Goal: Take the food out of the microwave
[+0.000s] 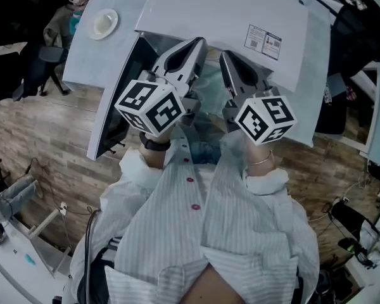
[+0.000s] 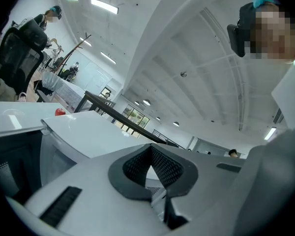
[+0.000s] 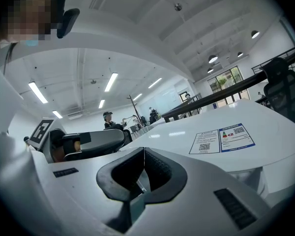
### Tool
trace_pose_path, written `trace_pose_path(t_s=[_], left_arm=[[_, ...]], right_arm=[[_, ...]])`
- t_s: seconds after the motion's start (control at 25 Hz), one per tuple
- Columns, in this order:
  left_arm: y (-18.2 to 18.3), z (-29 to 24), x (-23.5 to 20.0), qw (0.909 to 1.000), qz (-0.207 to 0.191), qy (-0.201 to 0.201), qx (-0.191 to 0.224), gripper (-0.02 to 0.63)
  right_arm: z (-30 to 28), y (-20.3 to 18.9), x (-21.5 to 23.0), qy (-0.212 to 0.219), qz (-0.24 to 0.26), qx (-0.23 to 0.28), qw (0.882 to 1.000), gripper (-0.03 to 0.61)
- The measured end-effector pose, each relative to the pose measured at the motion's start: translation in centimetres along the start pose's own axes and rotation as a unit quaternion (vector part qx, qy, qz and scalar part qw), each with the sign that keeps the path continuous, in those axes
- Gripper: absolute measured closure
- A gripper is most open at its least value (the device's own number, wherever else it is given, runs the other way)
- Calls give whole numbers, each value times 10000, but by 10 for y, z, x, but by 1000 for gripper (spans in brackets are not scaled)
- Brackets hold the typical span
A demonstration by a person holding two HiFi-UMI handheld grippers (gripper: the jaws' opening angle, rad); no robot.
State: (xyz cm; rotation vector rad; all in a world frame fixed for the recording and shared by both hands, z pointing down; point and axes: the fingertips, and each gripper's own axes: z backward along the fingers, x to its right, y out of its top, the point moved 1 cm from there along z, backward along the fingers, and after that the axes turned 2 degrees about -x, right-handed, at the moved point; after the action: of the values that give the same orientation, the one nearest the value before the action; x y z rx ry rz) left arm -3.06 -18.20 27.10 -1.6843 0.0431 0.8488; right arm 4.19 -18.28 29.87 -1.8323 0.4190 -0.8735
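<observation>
Left hand-held gripper (image 1: pixel 193 46) and right hand-held gripper (image 1: pixel 231 59), both clenched on nothing, sit side by side at the open microwave (image 1: pixel 221 18) mouth, likely poised to reach in; the food, presumably ahead of them, is hidden

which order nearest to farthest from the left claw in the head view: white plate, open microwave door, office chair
1. microwave door: open, just left of the left claw.
2. white plate: further up-left, on the table.
3. office chair: far left, past the table's edge.
</observation>
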Motion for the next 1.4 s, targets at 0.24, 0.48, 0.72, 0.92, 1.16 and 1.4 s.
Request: trace_pose_path(t_s=[0.24,0.48,0.72,0.92,1.16,1.4], left_arm=[[2,-5,-9,9999,52,-37,-93,606],[0,-5,-19,9997,118,-30,-196,606],[-12,-1,-30,9989,251,10,-404,606],[-26,3,-42,9976,354,62,-586,606],[-51,4,-53,9948,495,116,-883,606],[-79,3,-68,9902,658,209,-1215,606]], right_arm=[[-3,1,0,-56,-83,-6,9999,546],[-12,-7,0,-115,-208,-88,9997,546],[-21,-16,-3,-144,-321,-171,9992,546],[-24,-30,-4,-205,-440,-274,9984,546],[-25,-53,2,-357,-635,-420,9965,546],[-28,-81,17,-616,-1046,-559,9910,546]])
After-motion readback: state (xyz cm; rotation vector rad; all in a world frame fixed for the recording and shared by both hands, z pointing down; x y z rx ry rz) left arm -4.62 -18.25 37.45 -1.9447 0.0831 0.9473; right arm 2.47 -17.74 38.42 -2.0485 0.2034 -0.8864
